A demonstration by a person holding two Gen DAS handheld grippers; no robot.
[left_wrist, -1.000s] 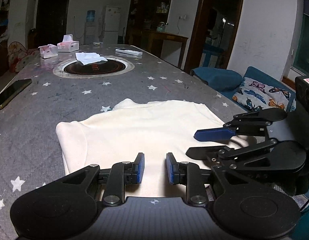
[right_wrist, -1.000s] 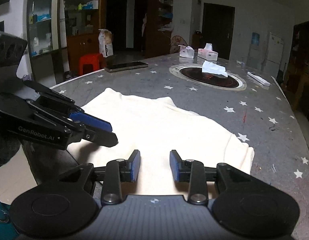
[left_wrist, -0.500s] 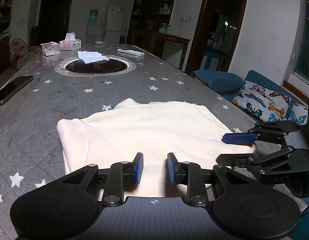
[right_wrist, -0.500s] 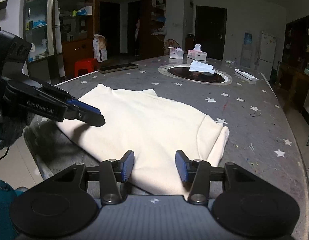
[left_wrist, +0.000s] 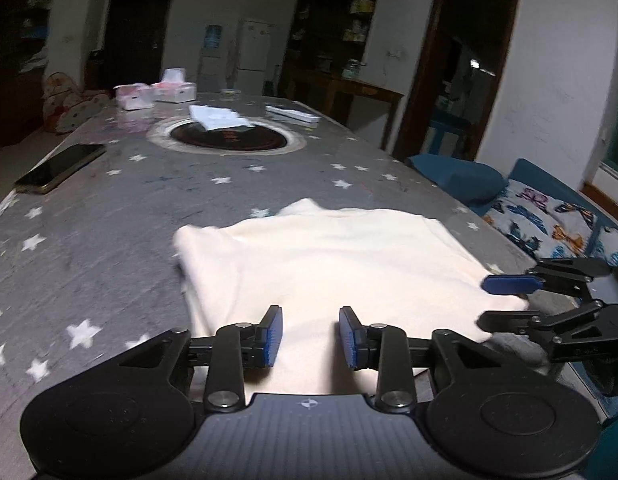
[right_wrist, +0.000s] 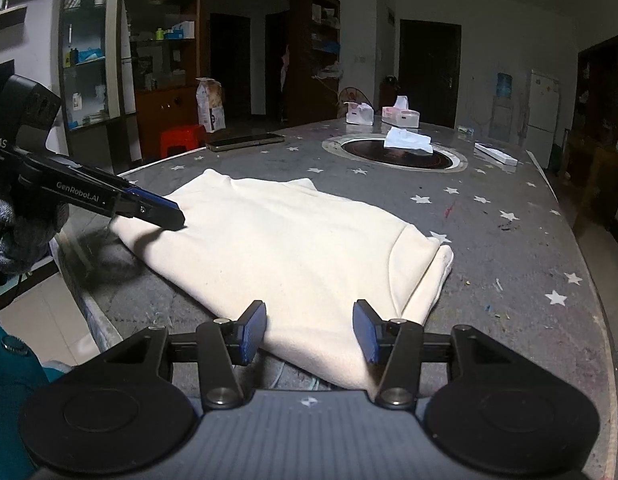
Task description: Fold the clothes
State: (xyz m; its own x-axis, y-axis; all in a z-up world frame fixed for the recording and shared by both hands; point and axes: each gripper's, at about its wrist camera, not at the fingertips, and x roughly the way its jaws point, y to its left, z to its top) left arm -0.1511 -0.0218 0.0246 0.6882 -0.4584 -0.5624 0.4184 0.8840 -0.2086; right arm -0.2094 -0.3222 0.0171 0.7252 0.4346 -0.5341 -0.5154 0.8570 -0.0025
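A cream garment lies folded flat on the grey star-patterned table, near its front edge. My left gripper is open just above the garment's near hem, with nothing between its fingers. In the right wrist view the same garment shows a folded sleeve edge on its right side. My right gripper is open over the garment's near corner and holds nothing. The right gripper shows at the cloth's right corner in the left wrist view. The left gripper hovers at the cloth's left edge, held by a gloved hand.
A dark phone lies at the table's left edge. A round inset plate with a white tissue, tissue boxes and a remote sit further back. A blue sofa with a butterfly cushion stands right of the table.
Both grippers have drawn back toward the table's near edge and their fingers have spread wider. The garment lies still, flat on the table.
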